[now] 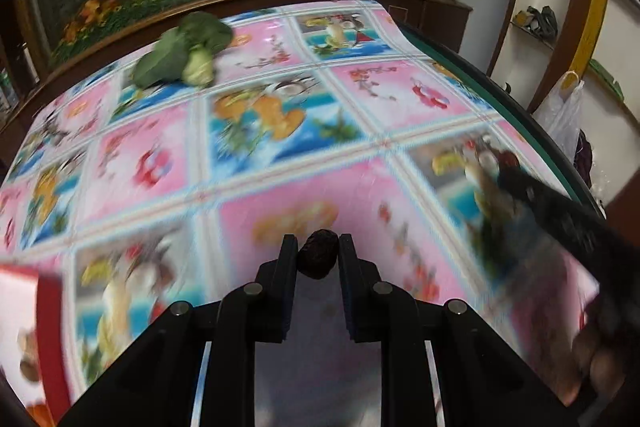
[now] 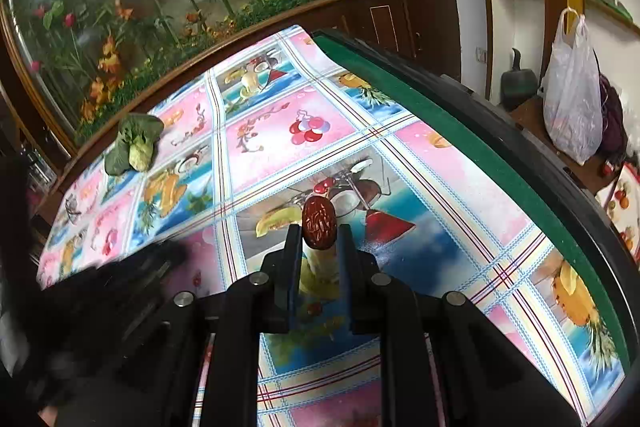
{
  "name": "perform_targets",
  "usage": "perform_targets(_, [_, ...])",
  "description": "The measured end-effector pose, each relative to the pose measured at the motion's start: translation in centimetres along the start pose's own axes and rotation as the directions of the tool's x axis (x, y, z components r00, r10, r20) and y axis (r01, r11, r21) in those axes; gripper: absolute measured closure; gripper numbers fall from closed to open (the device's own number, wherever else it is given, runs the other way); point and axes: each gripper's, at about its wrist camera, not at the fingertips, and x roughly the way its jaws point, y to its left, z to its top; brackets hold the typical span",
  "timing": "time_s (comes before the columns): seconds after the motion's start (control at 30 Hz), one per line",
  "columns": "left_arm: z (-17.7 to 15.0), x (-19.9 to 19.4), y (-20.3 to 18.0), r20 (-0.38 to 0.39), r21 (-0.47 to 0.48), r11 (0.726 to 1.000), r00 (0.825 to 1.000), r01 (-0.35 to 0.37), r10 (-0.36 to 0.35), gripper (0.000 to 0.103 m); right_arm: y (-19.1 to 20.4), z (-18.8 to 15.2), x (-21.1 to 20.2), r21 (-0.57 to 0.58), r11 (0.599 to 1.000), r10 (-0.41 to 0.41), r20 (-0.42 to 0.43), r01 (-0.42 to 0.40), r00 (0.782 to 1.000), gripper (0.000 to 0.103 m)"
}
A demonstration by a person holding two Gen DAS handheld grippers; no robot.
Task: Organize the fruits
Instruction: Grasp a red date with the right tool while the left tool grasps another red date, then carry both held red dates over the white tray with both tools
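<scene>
The left gripper (image 1: 318, 255) has its fingers (image 1: 289, 259) closed on a dark date (image 1: 318, 255), a wrinkled fruit held clear above the patterned surface (image 1: 280, 131); its long axis looks roughly upright, though the view is blurred. The right gripper (image 2: 319, 233) pinches a red date (image 2: 318, 223) (glossy, streaked with pale creases), standing on end between the fingers (image 2: 293, 247) with its upper end poking past their tips. A red box (image 1: 28, 311) sits at the left edge, contents unclear. A leafy green vegetable (image 2: 135, 143) lies near the far edge.

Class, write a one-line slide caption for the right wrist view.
Right gripper pinches a red date above the fruit-print tablecloth.
</scene>
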Motion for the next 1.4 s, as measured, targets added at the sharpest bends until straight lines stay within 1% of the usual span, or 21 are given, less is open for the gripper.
perform_targets(0.1, [-1.8,-1.7,0.9,-0.005,-0.014,1.000,1.000,0.025,-0.025,0.084,0.6,-0.1,-0.1,-0.003,1.000,-0.025,-0.010,0.025,1.000,0.085])
perform_targets(0.17, [-2.5,-2.3,1.3,-0.009,-0.031,0.999,0.999,0.043,-0.044,0.084,1.7,-0.6,-0.9,-0.037,0.999,-0.038,-0.008,0.038,0.999,0.085])
perform_targets(0.3, [-4.6,-4.1,1.7,-0.003,-0.029,0.997,0.997,0.074,-0.074,0.084,3.7,-3.2,-3.4,-0.104,0.993,-0.049,-0.012,0.047,0.999,0.085])
perform_targets(0.47, [-6.5,-5.7,1.8,0.016,-0.019,0.994,0.994,0.111,-0.110,0.084,3.9,-6.7,-6.8,-0.074,0.996,-0.053,-0.001,0.053,0.999,0.085])
perform_targets(0.57, [-7.2,-5.9,2.1,0.031,-0.025,0.991,0.991,0.132,-0.131,0.084,4.3,-8.8,-8.6,-0.073,0.995,-0.071,0.020,0.072,0.997,0.085])
perform_targets(0.7, [-7.1,-6.6,2.6,0.063,-0.046,0.984,0.984,0.172,-0.169,0.084,4.8,-10.4,-9.9,-0.054,0.994,-0.090,0.076,0.094,0.993,0.085])
perform_targets(0.77, [-7.0,-7.0,2.9,0.094,-0.045,0.984,0.981,0.173,-0.168,0.084,4.8,-10.9,-10.1,-0.037,0.994,-0.099,0.097,0.103,0.990,0.085])
perform_targets(0.87, [-7.2,-7.3,2.9,0.118,-0.032,0.987,0.981,0.159,-0.154,0.084,5.2,-11.3,-10.3,-0.036,0.992,-0.117,0.113,0.122,0.987,0.085])
perform_targets(1.07, [-7.2,-7.6,3.2,0.131,-0.034,0.986,0.979,0.161,-0.155,0.084,5.9,-11.4,-11.0,-0.049,0.985,-0.159,0.151,0.168,0.976,0.085])
perform_targets(1.4, [-7.2,-7.7,3.4,0.137,-0.035,0.987,0.979,0.157,-0.151,0.084,7.0,-12.5,-12.7,-0.068,0.979,-0.179,0.171,0.193,0.969,0.085])
